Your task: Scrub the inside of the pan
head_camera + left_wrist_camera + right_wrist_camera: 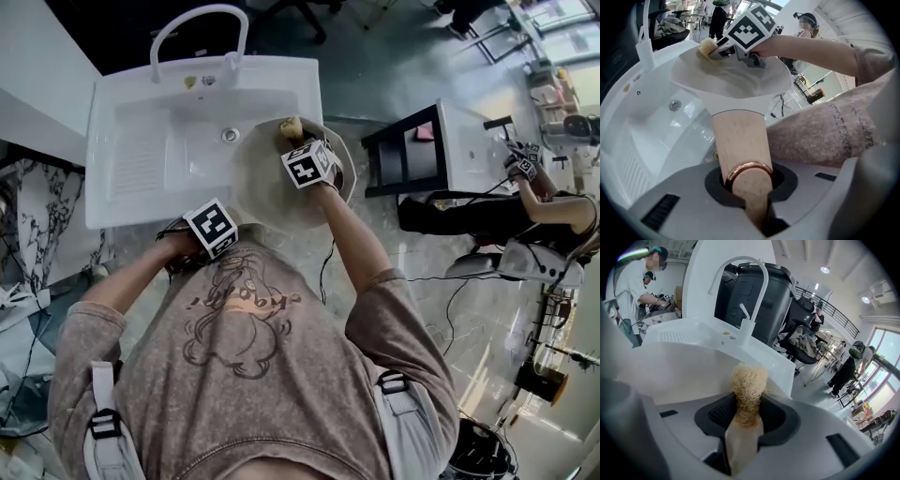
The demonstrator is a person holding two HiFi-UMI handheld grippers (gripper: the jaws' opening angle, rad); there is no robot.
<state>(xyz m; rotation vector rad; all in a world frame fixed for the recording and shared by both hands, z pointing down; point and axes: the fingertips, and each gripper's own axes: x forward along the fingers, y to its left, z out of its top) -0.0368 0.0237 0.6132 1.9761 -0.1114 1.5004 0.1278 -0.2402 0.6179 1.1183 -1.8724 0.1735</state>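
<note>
Shirt: a brownish printed shirt (244, 375) filled the bottom of the head view, with both sleeves reaching toward the white sink (141, 159).
Left gripper: the left gripper (749, 185) was just off the sink's near edge. Its fingers were clamped on the end of the pan's wooden handle (740, 140), right at the copper ring (749, 168).
Pan: the pale pan (267, 192) was over the sink's right half, overhanging its right front corner, with its opening facing up.
Pan axis: the long axis ran from the handle end at the sink's near edge up to the bowl on the side of the faucet (197, 23). The handle pointed back at the person.
Right gripper: the right gripper (746, 418) reached down into the pan. Its fingers were pressed together on a scrubber (749, 385), which filled the narrow gap between them.
Scrubber: this straw-coloured fibrous pad stuck out past the fingertips. It lay against the pan's inner wall near the rim, on the faucet side.
Pan contents: only the scrubber and the right gripper's tips showed inside.
Sink: the drain (231, 135) showed in the basin just left of the pan, and a ribbed draining area lay at the sink's left end.
Beyond: a second person (553, 211) stood by a white worktop (469, 141), well to the right of the sink.
</note>
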